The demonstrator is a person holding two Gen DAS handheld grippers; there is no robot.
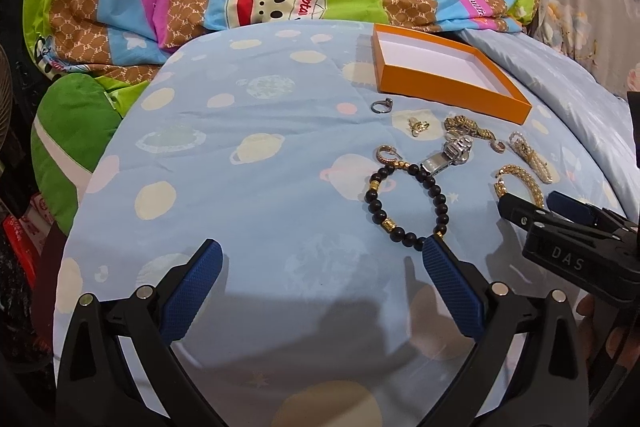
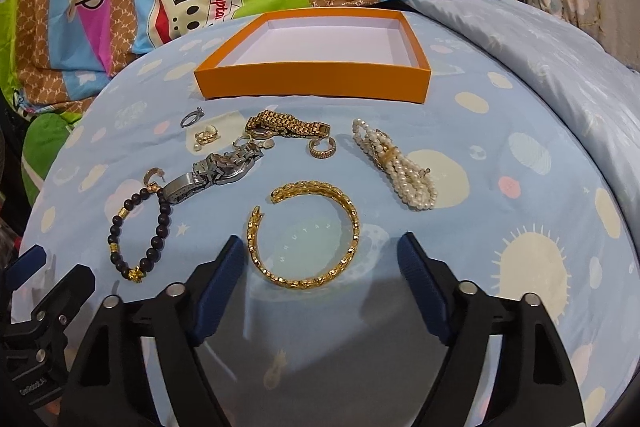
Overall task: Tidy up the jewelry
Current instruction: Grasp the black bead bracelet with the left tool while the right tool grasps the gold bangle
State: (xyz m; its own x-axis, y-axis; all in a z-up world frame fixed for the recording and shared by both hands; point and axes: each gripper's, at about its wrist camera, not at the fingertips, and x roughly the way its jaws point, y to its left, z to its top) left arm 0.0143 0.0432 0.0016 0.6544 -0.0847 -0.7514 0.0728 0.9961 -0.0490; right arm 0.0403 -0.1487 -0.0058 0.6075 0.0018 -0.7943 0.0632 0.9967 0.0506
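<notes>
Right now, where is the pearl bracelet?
In the right wrist view the pearl bracelet lies on the blue bedsheet, right of the gold bangle, nearer than the orange box.

Right gripper (image 2: 322,253) hovers, blue-padded jaws apart, either side of the open gold chain bangle (image 2: 304,235) on the pale blue planet-print bedspread (image 2: 520,187). Black bead bracelet (image 2: 140,231) lies left, white pearl strand bracelet (image 2: 394,163) right. Shallow orange cardboard tray (image 2: 316,79) sits beyond, towards the far edge.
</notes>
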